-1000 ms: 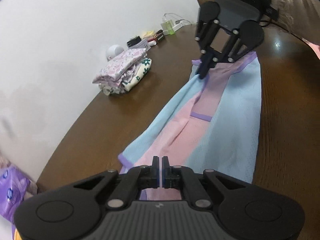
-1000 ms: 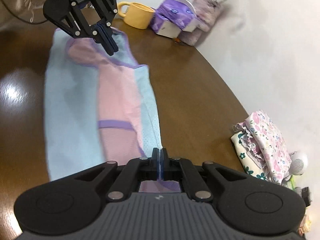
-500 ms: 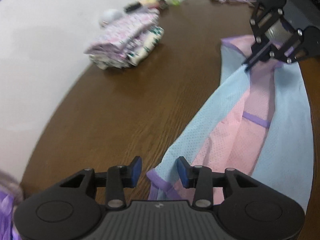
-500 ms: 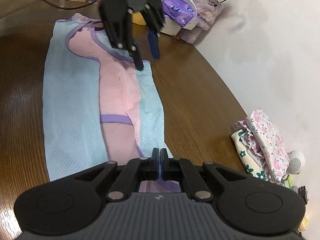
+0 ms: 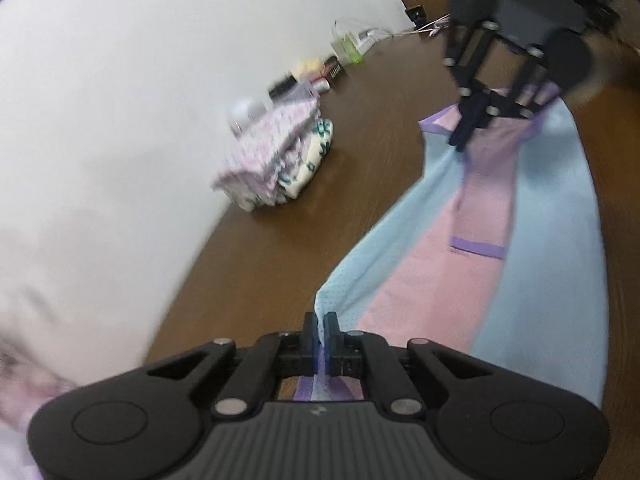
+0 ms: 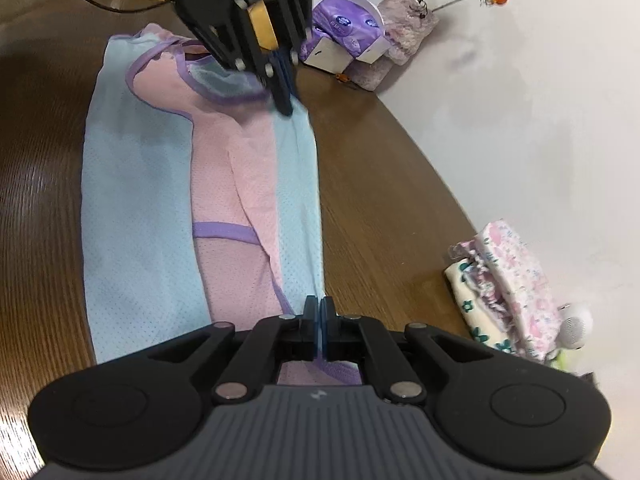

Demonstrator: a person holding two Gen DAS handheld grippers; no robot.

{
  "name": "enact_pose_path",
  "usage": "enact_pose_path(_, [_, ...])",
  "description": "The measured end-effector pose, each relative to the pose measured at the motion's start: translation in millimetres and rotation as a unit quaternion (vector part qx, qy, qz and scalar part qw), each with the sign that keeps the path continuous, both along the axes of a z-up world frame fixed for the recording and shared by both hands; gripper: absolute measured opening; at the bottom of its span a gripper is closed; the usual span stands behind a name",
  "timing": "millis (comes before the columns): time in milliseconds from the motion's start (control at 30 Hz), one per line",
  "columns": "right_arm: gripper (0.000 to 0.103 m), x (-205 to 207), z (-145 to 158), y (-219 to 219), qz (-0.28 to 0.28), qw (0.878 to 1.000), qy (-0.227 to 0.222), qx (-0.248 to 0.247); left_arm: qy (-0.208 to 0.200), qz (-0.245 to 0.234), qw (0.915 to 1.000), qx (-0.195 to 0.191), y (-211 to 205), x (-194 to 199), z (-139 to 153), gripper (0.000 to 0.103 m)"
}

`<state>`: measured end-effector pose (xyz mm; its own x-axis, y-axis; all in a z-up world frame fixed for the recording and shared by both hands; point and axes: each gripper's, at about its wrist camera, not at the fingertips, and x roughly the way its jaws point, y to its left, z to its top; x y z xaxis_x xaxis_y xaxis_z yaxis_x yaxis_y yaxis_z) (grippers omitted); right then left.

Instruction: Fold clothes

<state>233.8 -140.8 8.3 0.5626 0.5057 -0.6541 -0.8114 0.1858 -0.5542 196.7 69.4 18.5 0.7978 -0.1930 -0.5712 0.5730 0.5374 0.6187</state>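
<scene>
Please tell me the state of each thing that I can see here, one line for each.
Light blue and pink mesh garment: spread long on the brown wooden table, one long edge pinched at both ends.
Left tool: shut on the garment's edge.
Right tool: shut on the garment's edge.
Floral clothes pile: folded, stacked.
Purple tissue box: open on top.

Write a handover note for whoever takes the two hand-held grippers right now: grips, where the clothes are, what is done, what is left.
Left hand-held gripper: shut on one end of the garment's blue edge.
Right hand-held gripper: shut on the other end of that edge.
The garment lies lengthwise on the table, one long side already folded inward, the gripped side stretched between the grippers.
Folded pile sits by the wall.
Left: fold the gripped side over, then fold the garment shorter and, probably, add it to the pile.
</scene>
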Motion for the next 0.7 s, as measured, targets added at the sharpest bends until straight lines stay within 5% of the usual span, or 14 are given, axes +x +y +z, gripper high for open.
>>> enact_pose_path(167, [0.001,-25.5,-11.5,-0.9,0.005,0.999,-0.03,-0.015,-0.026,-0.014,0.998,0.055,-14.4,-61.8,-34.9,0.002])
enact_pose_path(300, [0.001,-40.5,-16.1,-2.9,0.008,1.0,-0.014,-0.01,-0.013,0.002,0.9986,0.051,-14.1,-77.7,-47.1,0.008])
enact_pose_path(500, [0.005,-35.1,-0.9,-15.4,-0.03,0.999,0.023,0.036,-0.01,0.053,0.9985,0.006,-3.9,-71.9,-35.5,0.037])
enact_pose_path(600, [0.027,-17.4,3.5,-21.3,-0.06,0.995,0.056,0.049,-0.001,0.069,0.9976,-0.009,2.3,-66.0,-30.3,0.044])
enact_pose_path(633, [0.042,-10.9,3.1,-22.4,-0.068,0.994,0.064,0.052,0.003,0.073,0.9972,-0.011,4.1,-64.2,-29.2,0.045])
enact_pose_path(700, [0.044,3.8,3.2,-25.3,-0.096,0.989,0.094,0.065,0.008,0.084,0.9962,-0.019,8.1,-61.3,-26.6,0.045])
